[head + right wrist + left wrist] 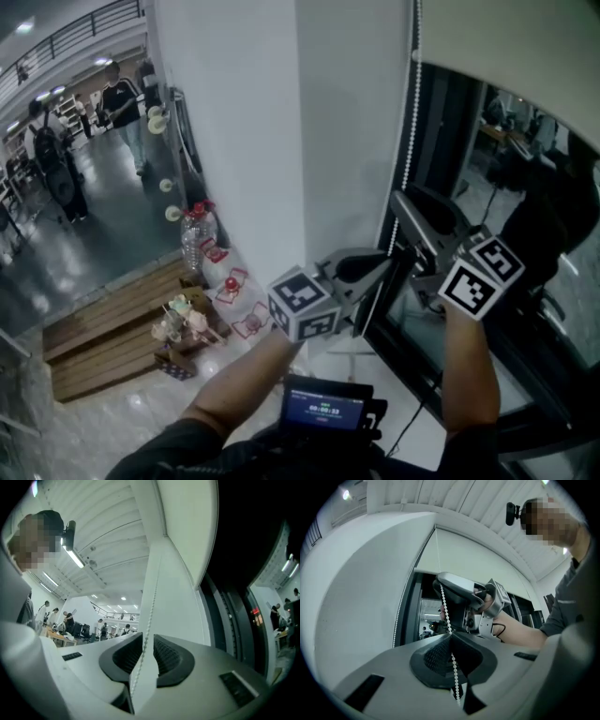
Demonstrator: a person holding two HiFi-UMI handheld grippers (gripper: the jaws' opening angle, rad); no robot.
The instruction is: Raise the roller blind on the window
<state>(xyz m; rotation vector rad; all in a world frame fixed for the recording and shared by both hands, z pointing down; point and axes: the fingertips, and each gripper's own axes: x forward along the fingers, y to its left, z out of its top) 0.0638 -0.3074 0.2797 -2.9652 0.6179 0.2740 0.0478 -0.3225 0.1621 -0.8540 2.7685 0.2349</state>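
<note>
Handset (pixel 325 408), dark casing with a small lit screen, nearest the person's chest. Left gripper (pixel 450 638): smooth grey moulded shell with black ribbed pads, jaws pressed together on the bead chain (pixel 444 603), a thin string of small white round beads that runs up from the pinch and hangs slack below it. Right gripper (pixel 146 644): same grey shell and ribbed black pads, held higher up the chain than the left, jaws standing apart with the chain passing through the gap and neither pad pressing on it. Roller blind (pixel 511 42): pale, matt, flat fabric with a straight bottom edge, covering only the top of the window (pixel 441 141), whose frame is dark and whose glass is reflective; the chain hangs along the frame's left side. Wall (pixel 272 131): plain, smooth, white, just left of the frame. Slatted wooden step (pixel 103 333) and clear plastic water bottle (pixel 192 236) on the floor below, well apart from the grippers.
</note>
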